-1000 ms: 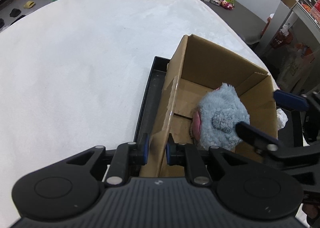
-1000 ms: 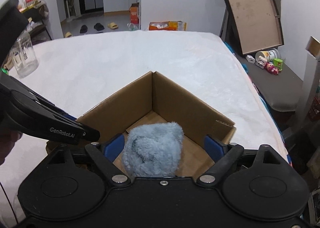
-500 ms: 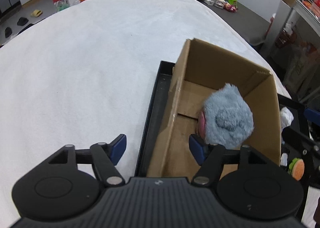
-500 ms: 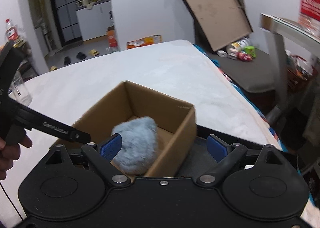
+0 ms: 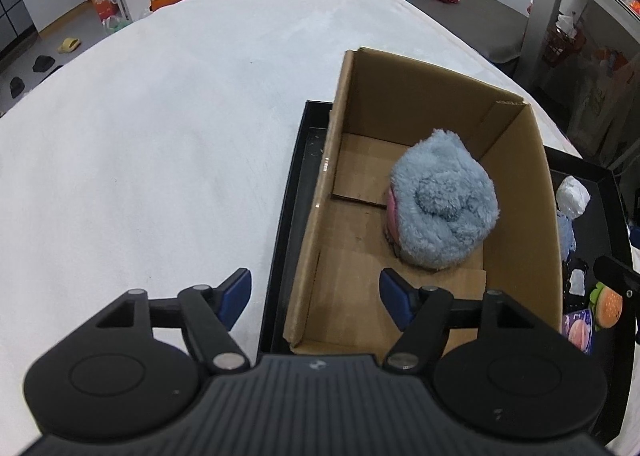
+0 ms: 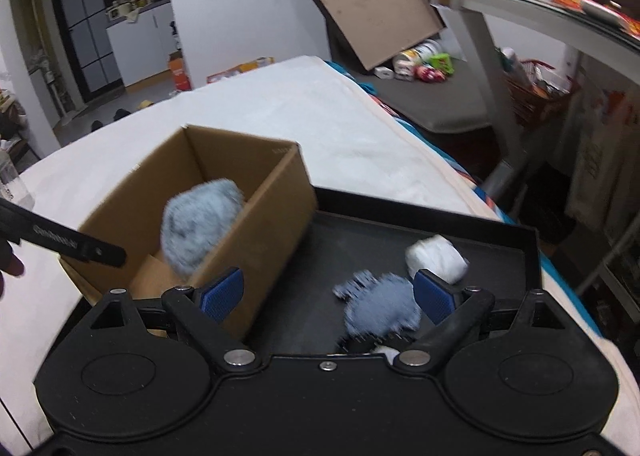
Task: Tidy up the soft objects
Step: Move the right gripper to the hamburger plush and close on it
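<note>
With the blue plush (image 5: 442,204) already in the cardboard box (image 5: 344,144) on the black tray (image 6: 500,232) at the bed's right edge, we hold both left gripper (image 5: 314,298) and right gripper (image 6: 326,294) fingers open and empty, while the white bundle (image 6: 436,258), denim-blue piece (image 6: 380,308) and burger toy (image 5: 608,304) remain unboxed.

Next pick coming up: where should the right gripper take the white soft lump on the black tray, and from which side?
Probably its rounded middle, from above: the white lump lies free on the tray, box wall far left, and the right gripper is open.
</note>
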A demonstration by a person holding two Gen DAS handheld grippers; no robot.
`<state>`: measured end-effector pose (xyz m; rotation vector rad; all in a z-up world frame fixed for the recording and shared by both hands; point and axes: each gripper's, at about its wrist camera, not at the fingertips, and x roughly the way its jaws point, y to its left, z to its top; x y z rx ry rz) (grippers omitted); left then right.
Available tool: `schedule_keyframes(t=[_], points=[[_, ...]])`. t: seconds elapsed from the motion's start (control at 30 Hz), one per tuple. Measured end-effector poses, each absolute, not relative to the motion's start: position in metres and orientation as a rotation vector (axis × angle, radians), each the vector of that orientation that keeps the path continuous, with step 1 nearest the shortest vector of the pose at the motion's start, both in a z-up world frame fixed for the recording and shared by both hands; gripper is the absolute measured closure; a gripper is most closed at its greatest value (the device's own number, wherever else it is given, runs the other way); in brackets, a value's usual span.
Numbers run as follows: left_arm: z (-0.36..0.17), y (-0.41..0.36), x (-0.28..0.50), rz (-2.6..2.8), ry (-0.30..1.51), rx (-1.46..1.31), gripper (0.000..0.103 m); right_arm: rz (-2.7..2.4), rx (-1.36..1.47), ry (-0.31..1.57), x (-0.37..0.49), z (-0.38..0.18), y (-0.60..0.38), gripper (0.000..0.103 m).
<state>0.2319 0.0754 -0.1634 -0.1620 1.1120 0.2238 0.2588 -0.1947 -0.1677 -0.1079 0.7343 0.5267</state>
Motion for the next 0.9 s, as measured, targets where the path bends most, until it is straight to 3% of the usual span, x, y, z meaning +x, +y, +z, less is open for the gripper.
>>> schedule_keyframes(t=[0.27,0.9], points=[[-0.163,0.058,0.227,0.177,1.098,-0.125,0.025,0.464,-0.107,0.759,0.251,-0.182,-0.222,0.011],[-0.173,0.044,0.225,0.188,1.099,-0.084,0.024,0.358,-0.080,0.840,0.240,-0.216,-0.274,0.021]])
